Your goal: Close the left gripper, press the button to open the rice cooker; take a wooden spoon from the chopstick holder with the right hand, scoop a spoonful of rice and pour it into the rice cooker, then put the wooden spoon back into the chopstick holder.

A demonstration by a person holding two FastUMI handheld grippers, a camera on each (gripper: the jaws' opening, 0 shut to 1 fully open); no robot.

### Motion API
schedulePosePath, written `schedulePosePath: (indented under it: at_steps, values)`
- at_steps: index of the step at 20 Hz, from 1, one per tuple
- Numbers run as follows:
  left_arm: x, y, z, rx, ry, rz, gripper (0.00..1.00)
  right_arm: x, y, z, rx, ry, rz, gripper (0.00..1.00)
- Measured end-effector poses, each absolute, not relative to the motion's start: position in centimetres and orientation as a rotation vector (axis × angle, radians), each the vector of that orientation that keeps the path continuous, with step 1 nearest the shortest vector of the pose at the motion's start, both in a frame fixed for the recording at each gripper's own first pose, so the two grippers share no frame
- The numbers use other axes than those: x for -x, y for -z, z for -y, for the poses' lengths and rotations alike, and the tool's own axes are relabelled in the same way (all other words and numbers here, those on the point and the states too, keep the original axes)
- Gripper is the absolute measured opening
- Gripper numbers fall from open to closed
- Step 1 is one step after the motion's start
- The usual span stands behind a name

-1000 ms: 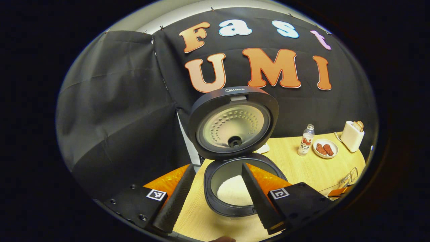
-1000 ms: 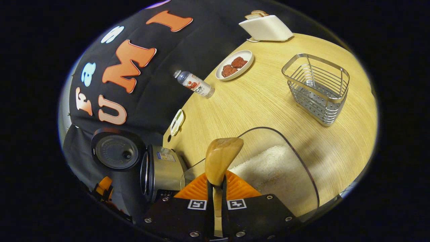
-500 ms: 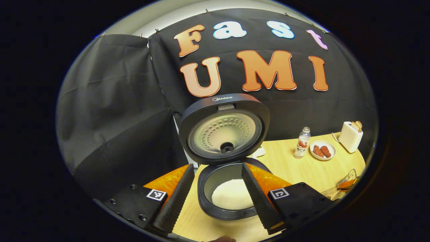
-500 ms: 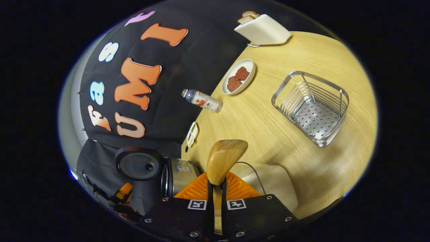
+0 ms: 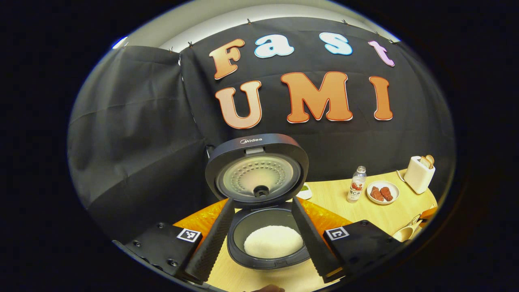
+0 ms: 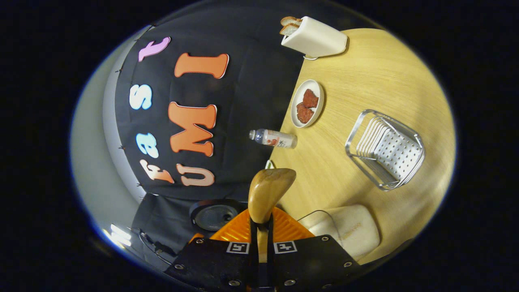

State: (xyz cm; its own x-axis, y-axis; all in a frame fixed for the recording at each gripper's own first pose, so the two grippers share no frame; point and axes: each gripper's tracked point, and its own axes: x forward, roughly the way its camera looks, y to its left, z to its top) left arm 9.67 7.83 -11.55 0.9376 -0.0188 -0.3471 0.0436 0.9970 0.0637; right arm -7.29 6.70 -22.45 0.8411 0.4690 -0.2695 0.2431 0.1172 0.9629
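My right gripper (image 6: 262,227) is closed on the pale wooden spoon (image 6: 268,194), both fingers pressing the handle near the bowl; I hold it so because the spoon must go back into the chopstick holder, I judge, since rice lies already in the cooker. The spoon's bowl points forward and I cannot tell if grains remain in it; the square wire chopstick holder with a perforated bottom (image 6: 386,148) stands apart to the right on the light wooden table (image 6: 365,81), nothing in it. My left gripper (image 5: 259,239) is held with fingers spread wide and grips nothing; it waits in front of the dark round rice cooker (image 5: 259,259), whose lid (image 5: 256,170) stands upright so the white rice (image 5: 273,242) in the pot is free to reach. Around are a small clear bottle (image 6: 273,138), a white plate with reddish pieces (image 6: 308,103) and a cream toaster with bread (image 6: 314,37), all well away; a clear rice container (image 6: 344,231) lies just beside my right gripper and is the only thing near the way to the holder.
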Motion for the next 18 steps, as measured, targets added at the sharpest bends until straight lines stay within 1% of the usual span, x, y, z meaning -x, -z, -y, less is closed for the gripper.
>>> schedulePosePath:
  at_steps: [1,3,4,5,6,9,14,18]
  values:
    - [-9.5,11.5,-8.1,-0.057,0.018,-0.352,0.96,6.8,21.4,-6.9,-1.493,-0.205,-0.590,0.08]
    - [-9.1,11.6,-9.3,-0.034,-0.016,-0.351,0.96,6.0,19.6,-7.2,-1.528,-0.245,-0.583,0.08]
    - [-8.8,11.6,-10.1,-0.016,-0.034,-0.350,0.91,5.3,18.9,-7.6,-1.544,-0.265,-0.585,0.08]
    - [-8.4,11.8,-10.9,0.003,-0.053,-0.349,0.90,4.7,17.8,-8.2,-1.559,-0.280,-0.586,0.07]
    - [-8.2,12.0,-11.8,0.017,-0.074,-0.350,0.96,4.1,17.0,-8.8,-1.576,-0.300,-0.583,0.08]
    - [-7.5,12.5,-15.3,0.039,-0.144,-0.352,0.96,2.7,15.0,-11.1,-1.586,-0.346,-0.601,0.08]
    - [-6.0,13.5,-21.4,0.040,-0.252,-0.347,0.96,-0.9,14.0,-17.9,-1.514,-0.421,-0.679,0.07]
    - [-4.6,15.1,-26.0,0.071,-0.330,-0.371,0.96,-3.8,14.4,-23.9,-1.431,-0.460,-0.749,0.07]
